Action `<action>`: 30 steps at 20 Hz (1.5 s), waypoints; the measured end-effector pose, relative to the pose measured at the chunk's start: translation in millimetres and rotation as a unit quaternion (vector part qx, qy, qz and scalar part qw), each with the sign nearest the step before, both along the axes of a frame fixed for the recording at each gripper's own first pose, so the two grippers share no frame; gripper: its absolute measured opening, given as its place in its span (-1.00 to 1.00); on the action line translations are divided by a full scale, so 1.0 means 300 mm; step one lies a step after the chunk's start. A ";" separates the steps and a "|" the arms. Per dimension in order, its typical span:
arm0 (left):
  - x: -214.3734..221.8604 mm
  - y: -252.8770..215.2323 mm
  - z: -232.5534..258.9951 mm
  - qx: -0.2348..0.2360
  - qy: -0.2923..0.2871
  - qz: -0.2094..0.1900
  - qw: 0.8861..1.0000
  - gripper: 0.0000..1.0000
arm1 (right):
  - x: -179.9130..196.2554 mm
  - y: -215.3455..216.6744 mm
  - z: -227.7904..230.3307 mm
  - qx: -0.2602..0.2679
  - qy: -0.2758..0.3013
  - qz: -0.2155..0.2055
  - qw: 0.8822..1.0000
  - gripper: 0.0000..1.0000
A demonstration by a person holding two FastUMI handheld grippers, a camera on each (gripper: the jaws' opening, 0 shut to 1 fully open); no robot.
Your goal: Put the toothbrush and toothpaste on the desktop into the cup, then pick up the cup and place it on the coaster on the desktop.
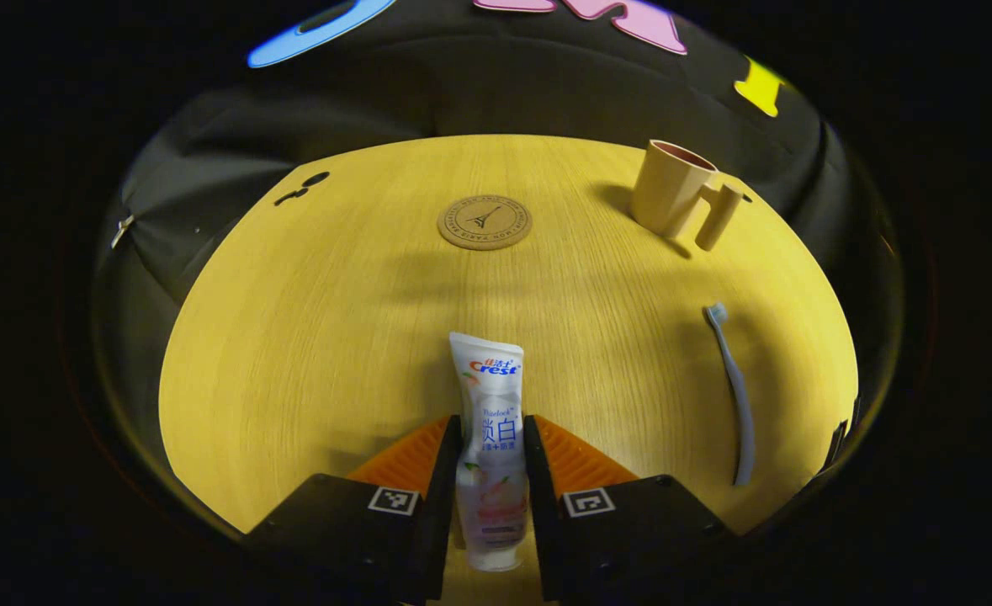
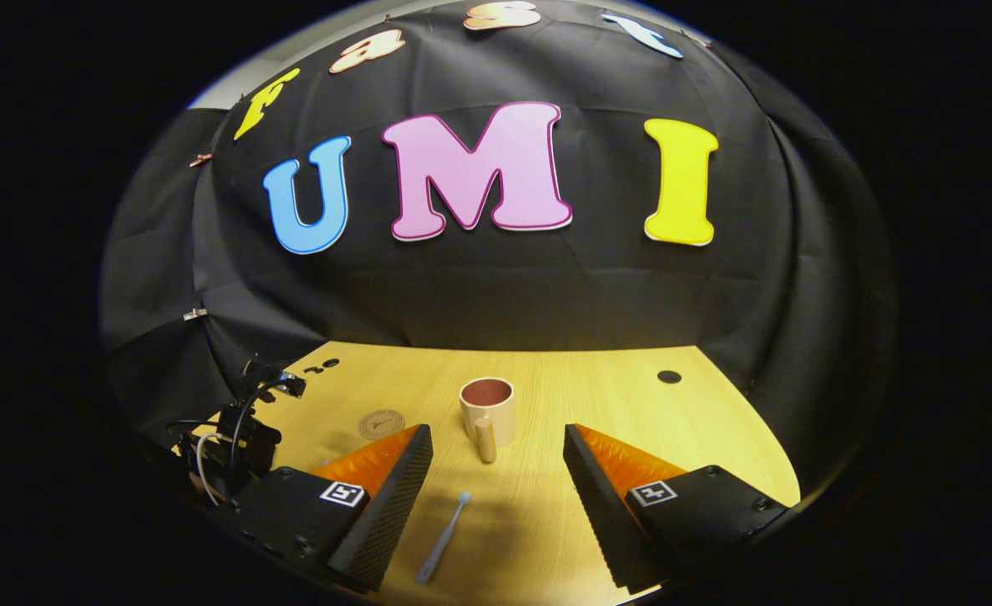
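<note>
Left gripper (image 1: 490,471) clamped on toothpaste (image 1: 490,438), tube pinched between both fingers, crimped end pointing ahead. Coaster (image 1: 485,222) straight ahead of fingers on desk (image 1: 310,337); cup (image 1: 672,198) ahead to right; toothbrush (image 1: 735,396) right of fingers. Right gripper (image 2: 496,471) spread wide, holding nothing: toothbrush (image 2: 443,539) between fingers, cup (image 2: 489,412) just beyond.

The white toothpaste tube (image 1: 489,438) stands upright, its crimped end up. The grey toothbrush (image 1: 733,396) lies flat on the tabletop (image 1: 310,337), bristles towards the beige handled cup (image 1: 672,189), which stands upright and empty. The round cork coaster (image 1: 485,222) lies bare to the cup's left.
</note>
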State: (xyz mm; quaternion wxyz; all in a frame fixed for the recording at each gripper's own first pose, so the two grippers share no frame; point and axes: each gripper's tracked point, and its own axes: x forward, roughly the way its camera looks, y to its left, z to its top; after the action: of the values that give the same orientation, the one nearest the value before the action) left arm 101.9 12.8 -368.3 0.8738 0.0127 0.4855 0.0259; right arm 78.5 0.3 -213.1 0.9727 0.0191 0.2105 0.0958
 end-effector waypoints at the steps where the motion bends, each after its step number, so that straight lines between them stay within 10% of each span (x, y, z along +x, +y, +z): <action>1: -0.003 0.002 -0.001 -0.001 0.006 -0.008 1.000 0.02 | -0.011 0.008 -0.016 0.000 0.012 -0.003 1.000 0.94; 18: -0.042 0.024 0.068 -0.081 -0.020 -0.008 0.996 -0.50 | -0.109 0.123 -0.278 -0.010 0.155 -0.026 0.987 0.96; 30: -0.084 0.070 0.233 -0.094 -0.062 0.000 0.994 -0.51 | -0.170 0.189 -0.643 -0.081 0.316 -0.004 0.945 0.92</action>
State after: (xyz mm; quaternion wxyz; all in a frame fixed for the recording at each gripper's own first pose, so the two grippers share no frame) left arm 76.7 33.7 -298.3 0.8994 -0.0711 0.4309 -0.0187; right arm 27.5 57.1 -406.0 0.8550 -0.0294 0.5140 0.0633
